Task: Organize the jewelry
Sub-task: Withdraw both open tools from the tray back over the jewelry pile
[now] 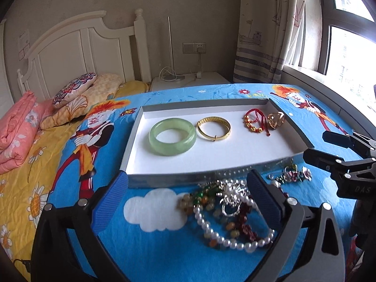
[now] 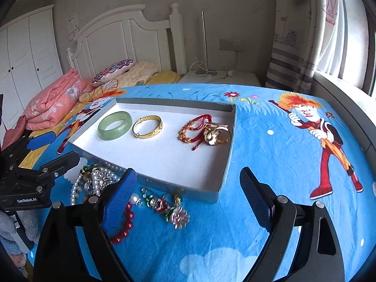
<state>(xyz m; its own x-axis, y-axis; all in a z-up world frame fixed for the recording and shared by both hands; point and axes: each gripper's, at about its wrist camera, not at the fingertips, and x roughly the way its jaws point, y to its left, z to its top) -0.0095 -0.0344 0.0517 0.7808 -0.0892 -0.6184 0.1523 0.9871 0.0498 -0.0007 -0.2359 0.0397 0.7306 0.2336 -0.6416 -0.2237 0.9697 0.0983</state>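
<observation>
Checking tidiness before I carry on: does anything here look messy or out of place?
Yes. A tangled heap of jewelry, with a pearl necklace and colored beads, lies on the blue sheet outside the tray. Inside, the jade bangle and gold bangle lie apart, neatly.

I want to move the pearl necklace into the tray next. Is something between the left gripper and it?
Nothing visible. The left gripper is open above the pearl necklace, which is tangled with other beads; the tray wall stands just beyond.
</observation>
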